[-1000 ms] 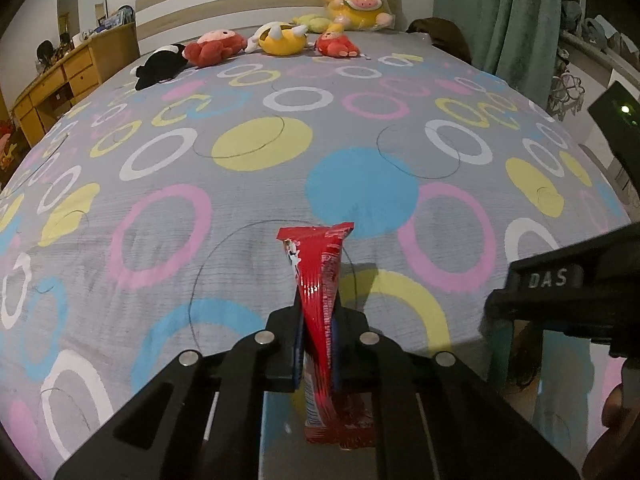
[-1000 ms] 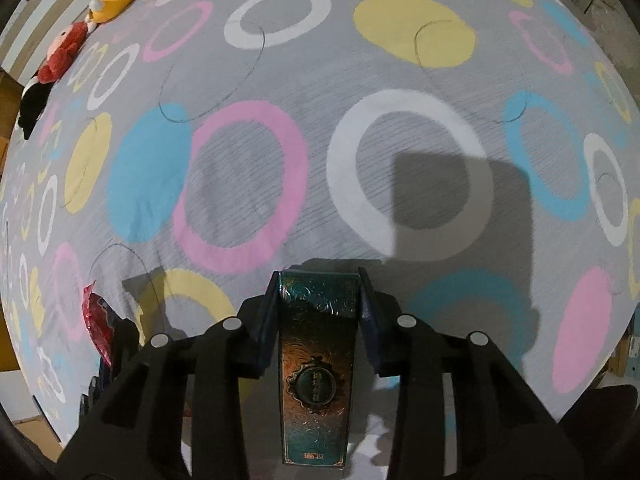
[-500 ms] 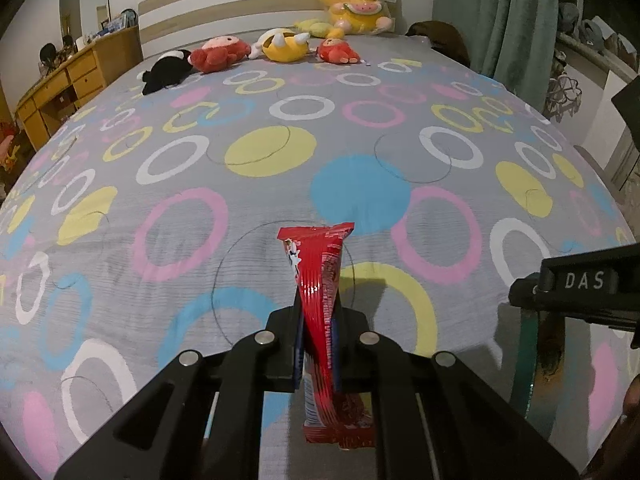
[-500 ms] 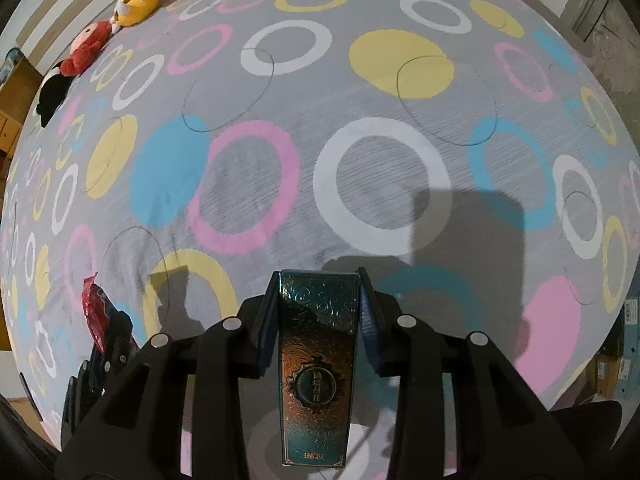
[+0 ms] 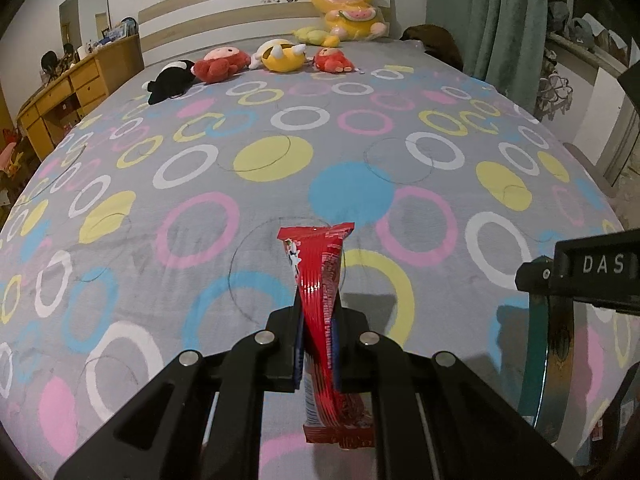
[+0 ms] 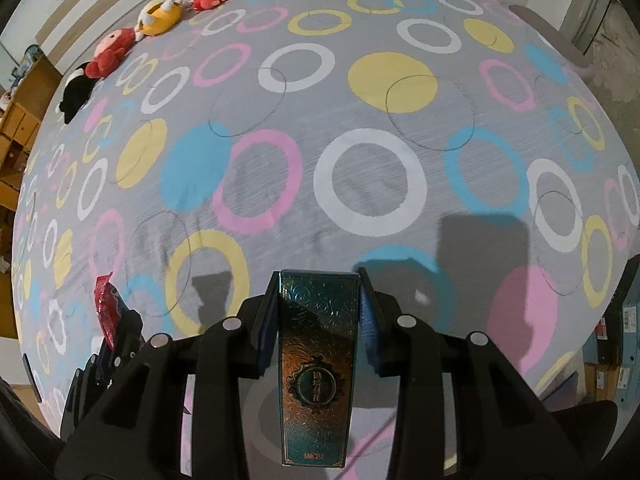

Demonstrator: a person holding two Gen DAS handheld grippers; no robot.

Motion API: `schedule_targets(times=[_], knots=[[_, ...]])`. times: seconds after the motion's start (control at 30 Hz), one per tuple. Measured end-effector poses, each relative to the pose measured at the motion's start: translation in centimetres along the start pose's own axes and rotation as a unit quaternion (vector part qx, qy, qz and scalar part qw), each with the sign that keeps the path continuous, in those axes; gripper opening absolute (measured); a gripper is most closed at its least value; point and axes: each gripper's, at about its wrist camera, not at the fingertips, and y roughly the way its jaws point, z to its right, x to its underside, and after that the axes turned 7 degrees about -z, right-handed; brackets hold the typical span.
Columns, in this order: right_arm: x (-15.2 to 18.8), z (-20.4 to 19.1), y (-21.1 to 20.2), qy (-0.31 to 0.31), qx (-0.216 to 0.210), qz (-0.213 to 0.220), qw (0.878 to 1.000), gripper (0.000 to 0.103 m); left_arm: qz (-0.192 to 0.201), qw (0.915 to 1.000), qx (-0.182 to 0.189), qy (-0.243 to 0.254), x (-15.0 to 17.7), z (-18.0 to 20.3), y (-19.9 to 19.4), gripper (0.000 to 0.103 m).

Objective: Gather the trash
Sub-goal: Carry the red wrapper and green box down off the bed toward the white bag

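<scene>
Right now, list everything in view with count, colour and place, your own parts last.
snack wrapper: one, red, clamped upright in the left gripper.
box: one, teal and bronze patterned, clamped in the right gripper.
bedspread: one, grey with coloured rings and dots, covers the bed.
plush toys: several, black, red and yellow, in a row near the headboard.
large plush: one, yellow, against the headboard.
headboard: one, pale wood and white, far end.
dresser: one, wooden, left of the bed.
curtain: one, green, right of the bed.
left gripper: one, black, jaws shut on wrapper.
right gripper: one, black, jaws shut on box.
</scene>
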Motion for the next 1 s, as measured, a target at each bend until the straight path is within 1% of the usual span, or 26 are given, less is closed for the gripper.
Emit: schedule_targets(times=[0.4,0.53,0.73,1.0], knots=[[4.9,2.7,-4.8,-0.022,-0.028,0.026,0.999,0.035,0.017,0.9998,-0.003,0.006,3.3,-0.2,-4.5,0.011],[7.1,4.0,-6.5,-0.033,-0.034,0.037,0.998,0.035,0.022,0.9996,-0.014,0.008,4.8,-0.6,-5.7,0.011],[10.4,5.4,-9.1,-0.051,-0.046,0.059,0.996,0.035,0.023,0.9997,-0.008,-0.004,7.3,-1.2,-7.2,0.011],[14.8,7.1,-11.2,-0.072,-0.064,0.078,0.992,0.035,0.026,0.9996,-0.01,0.004,10.6,-0.7,-8.9,0.011]])
